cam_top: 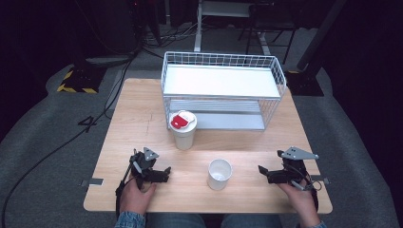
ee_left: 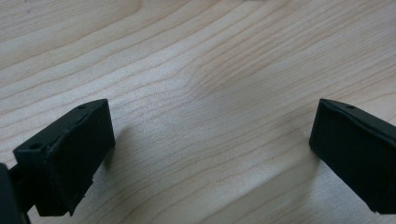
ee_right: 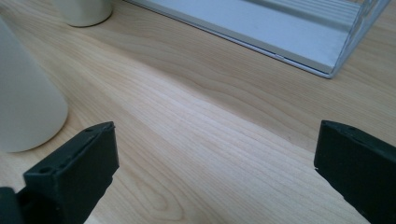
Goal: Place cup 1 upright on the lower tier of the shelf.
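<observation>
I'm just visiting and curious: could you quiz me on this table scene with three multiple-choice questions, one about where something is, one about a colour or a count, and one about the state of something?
1. Where does the open cup stand?
A. Between the two grippers, near the table's front edge
B. On the top shelf of the wire rack
C. On the floor beside the table

2. What colour is the patch on the lidded cup?
A. Blue
B. Red
C. Green

3. How do the jaws of the left gripper stand?
A. Shut on a cup
B. Shut on nothing
C. Wide open over bare wood

Answers:
1 A: the high view shows it on the table between the left gripper and the right gripper.
2 B: its lid carries a red patch.
3 C: the left gripper view shows both jaws far apart with wood grain between them.
</observation>
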A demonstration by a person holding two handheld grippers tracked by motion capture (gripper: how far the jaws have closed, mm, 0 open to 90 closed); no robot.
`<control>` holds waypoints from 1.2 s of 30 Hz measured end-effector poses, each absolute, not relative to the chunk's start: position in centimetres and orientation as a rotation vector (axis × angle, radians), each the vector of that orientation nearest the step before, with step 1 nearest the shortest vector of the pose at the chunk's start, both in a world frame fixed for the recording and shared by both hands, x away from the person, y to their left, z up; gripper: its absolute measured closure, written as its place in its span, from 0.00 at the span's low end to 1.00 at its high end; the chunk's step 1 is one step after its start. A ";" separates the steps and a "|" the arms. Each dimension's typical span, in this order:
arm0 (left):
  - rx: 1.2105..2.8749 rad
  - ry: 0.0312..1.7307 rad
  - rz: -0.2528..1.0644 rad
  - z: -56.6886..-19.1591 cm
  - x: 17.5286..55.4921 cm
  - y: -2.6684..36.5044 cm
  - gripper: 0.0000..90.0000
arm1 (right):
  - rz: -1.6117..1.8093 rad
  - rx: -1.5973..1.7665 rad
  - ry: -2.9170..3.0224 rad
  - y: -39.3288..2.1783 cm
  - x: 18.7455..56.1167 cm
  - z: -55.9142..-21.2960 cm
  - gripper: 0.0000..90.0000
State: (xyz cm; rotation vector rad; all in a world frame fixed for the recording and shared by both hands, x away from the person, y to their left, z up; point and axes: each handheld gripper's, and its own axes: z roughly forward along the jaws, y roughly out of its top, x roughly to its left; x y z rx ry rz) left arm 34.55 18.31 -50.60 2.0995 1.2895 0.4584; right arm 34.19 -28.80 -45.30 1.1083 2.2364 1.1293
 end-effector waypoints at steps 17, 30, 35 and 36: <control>2.101 1.286 0.452 -50.6 34.4 18.3 0.01 | 1.240 0.879 2.369 -23.7 31.9 -43.2 0.00; 2.100 1.286 0.451 -50.6 34.4 18.3 0.01 | 1.349 0.719 2.504 -20.3 30.7 -43.7 0.00; 2.101 1.286 0.451 -50.6 34.4 18.3 0.01 | 1.352 0.676 2.538 -19.0 30.6 -44.2 0.00; 2.101 1.286 0.451 -50.6 34.4 18.3 0.01 | 1.351 0.670 2.541 -18.8 30.7 -44.4 0.00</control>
